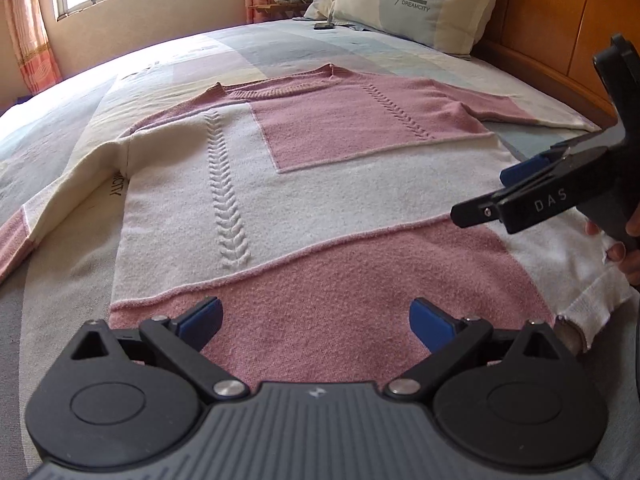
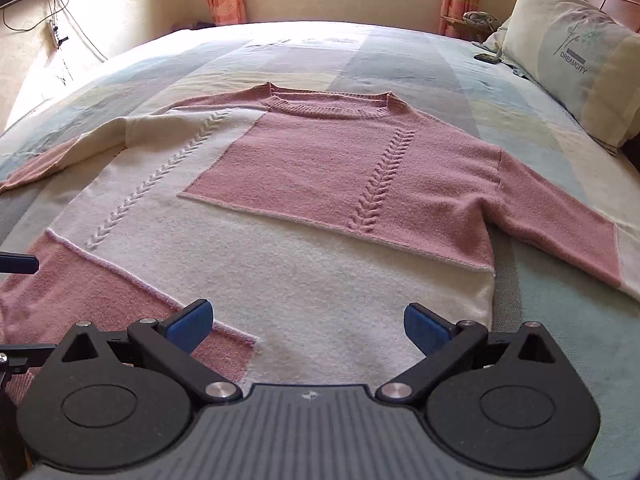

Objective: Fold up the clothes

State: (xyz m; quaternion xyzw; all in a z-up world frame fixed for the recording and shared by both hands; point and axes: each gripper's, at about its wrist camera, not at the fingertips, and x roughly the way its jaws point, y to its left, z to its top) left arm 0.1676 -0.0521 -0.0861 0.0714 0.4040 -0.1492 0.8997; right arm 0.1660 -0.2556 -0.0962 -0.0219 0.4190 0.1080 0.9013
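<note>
Sweater (image 2: 304,208) in pink and cream lies flat, front up, on the bed (image 2: 400,64). Left tool (image 1: 316,320) and right tool (image 2: 308,322) hover over its hem, both wide open, empty.

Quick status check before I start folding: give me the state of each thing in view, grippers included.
sweater: spread flat on the bed, front up, not yet folded.
right sleeve: stretched out to the side, flat.
left sleeve: out to the side, angled down.
left gripper: open, over the pink hem, holding nothing.
right gripper: open, over the hem, holding nothing.
pillow: propped against the headboard.
</note>
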